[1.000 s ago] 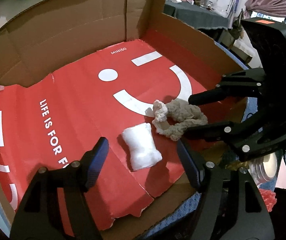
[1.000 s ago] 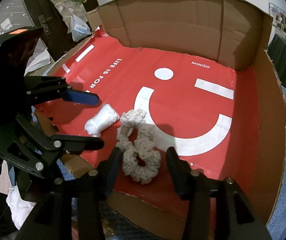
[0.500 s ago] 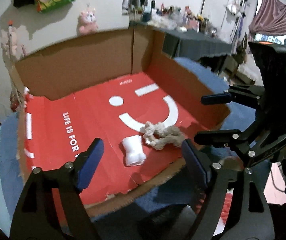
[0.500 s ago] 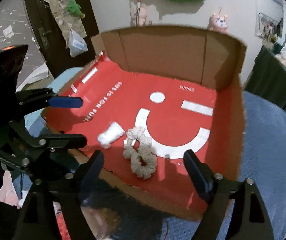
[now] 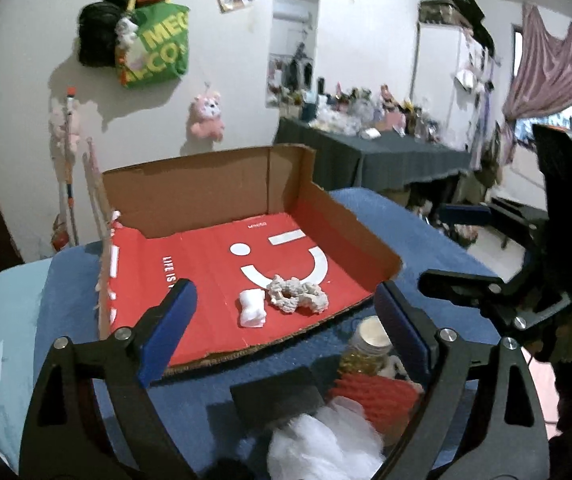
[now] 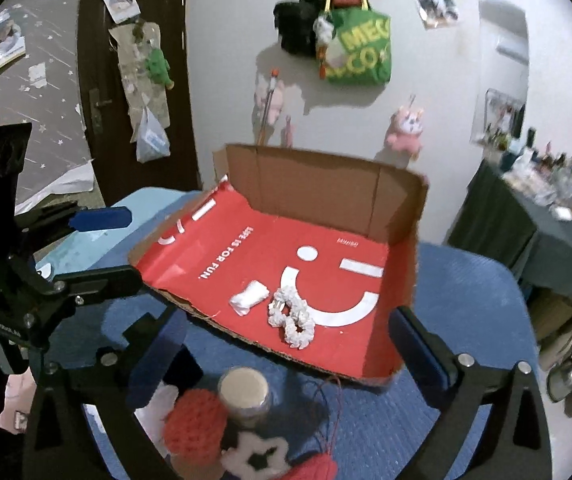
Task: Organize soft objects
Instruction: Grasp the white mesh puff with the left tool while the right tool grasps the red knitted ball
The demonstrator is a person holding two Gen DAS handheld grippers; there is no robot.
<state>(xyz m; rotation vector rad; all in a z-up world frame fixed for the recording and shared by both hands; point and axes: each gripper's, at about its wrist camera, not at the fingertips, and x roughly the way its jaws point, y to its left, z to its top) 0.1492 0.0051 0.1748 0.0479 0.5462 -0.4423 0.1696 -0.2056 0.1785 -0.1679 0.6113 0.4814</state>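
1. I see the box (image 5: 350, 216) on the bed (image 5: 418, 240), open toward me, walls at back and right.
2. In it, near the front edge: roll (image 5: 252, 309) left, scrunchie (image 5: 297, 300) just right of it, touching or nearly.
3. Before the box on the bed: jar (image 6: 245, 394), with a knit ball (image 6: 194, 424) to its left.
4. Behind the box: wall, with a plush (image 5: 207, 116) hanging.
5. Table (image 5: 370, 156) back right.
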